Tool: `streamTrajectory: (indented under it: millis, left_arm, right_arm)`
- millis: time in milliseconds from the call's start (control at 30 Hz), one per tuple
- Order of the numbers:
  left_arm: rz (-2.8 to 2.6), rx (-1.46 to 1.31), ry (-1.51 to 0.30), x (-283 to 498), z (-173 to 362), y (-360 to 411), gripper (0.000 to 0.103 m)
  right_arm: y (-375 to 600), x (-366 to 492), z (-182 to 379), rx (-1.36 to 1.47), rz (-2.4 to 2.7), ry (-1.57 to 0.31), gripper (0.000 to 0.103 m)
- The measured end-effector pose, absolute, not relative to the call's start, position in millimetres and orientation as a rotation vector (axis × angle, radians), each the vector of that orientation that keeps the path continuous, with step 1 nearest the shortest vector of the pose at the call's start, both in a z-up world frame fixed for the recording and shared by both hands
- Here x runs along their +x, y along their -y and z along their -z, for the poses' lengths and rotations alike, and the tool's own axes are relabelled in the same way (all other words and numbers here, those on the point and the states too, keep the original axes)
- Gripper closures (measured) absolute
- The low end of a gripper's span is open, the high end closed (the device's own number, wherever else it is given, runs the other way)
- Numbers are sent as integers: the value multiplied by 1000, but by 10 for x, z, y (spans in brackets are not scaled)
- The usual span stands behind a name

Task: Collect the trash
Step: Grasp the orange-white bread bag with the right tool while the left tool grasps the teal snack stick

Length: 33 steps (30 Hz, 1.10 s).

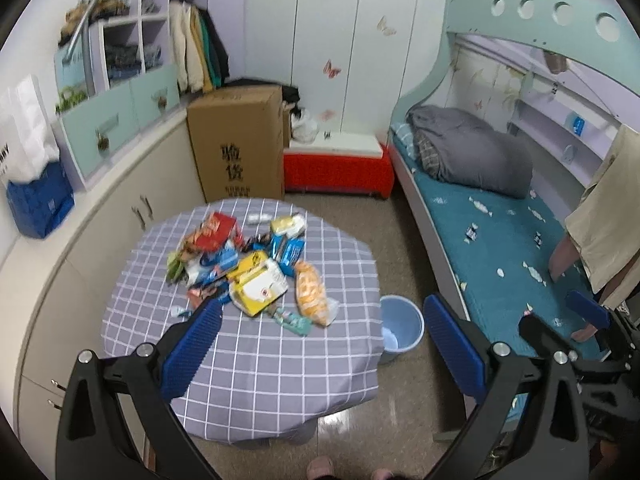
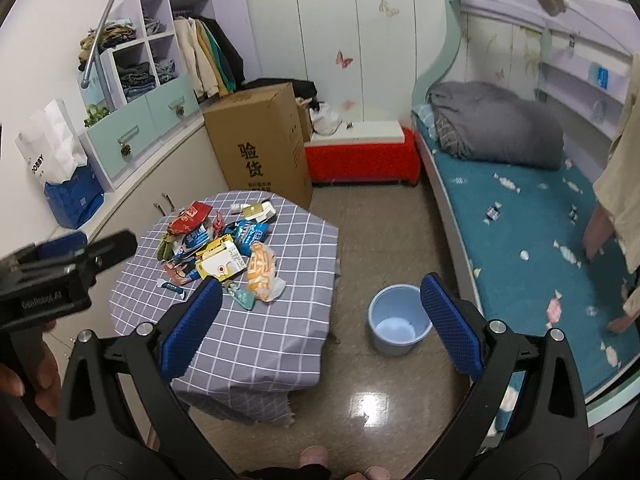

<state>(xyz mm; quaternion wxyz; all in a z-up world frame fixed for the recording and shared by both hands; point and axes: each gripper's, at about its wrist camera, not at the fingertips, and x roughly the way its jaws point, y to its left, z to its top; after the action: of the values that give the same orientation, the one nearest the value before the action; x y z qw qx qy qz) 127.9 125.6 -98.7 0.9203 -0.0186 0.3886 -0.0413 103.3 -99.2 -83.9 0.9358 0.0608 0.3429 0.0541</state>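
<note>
Now both wide open, empty: left gripper [image 1: 322, 330], right gripper [image 2: 320, 322] | blue bin [image 2: 396, 318] on floor beside table [image 2: 256, 340] | wrapper pile [image 1: 248, 264] mid-table: likely light, crinkly, slippery; pinch orange bag [image 2: 261, 270] at its edge | lower wrappers buried, labels blurred | person at bed [image 2: 520, 248] cut off.

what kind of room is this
Most likely a bedroom, perhaps a child's: a bunk bed with a folded grey duvet, an open wardrobe with hanging clothes, and butterfly stickers on the closet doors. A small table holds snack wrappers.
</note>
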Motion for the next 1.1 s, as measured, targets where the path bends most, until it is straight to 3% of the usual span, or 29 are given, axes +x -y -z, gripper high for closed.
streamTrajectory:
  millis: [200, 733, 900, 1100]
  left_arm:
    - [94, -157, -947, 1554, 1422, -1664, 4]
    - [-103, -343, -1266, 2598, 2784, -1943, 5]
    - [-226, -406, -1320, 2877, 3098, -2032, 16]
    - [-302, -462, -1359, 2947, 3295, -2101, 17]
  right_arm:
    - [792, 1365, 1076, 89, -144, -799, 6]
    - [257, 3076, 2357, 69, -431, -1202, 6]
    - [55, 3568, 2765, 61, -505, -1317, 10]
    - [-260, 3925, 3092, -4, -582, -1386, 20]
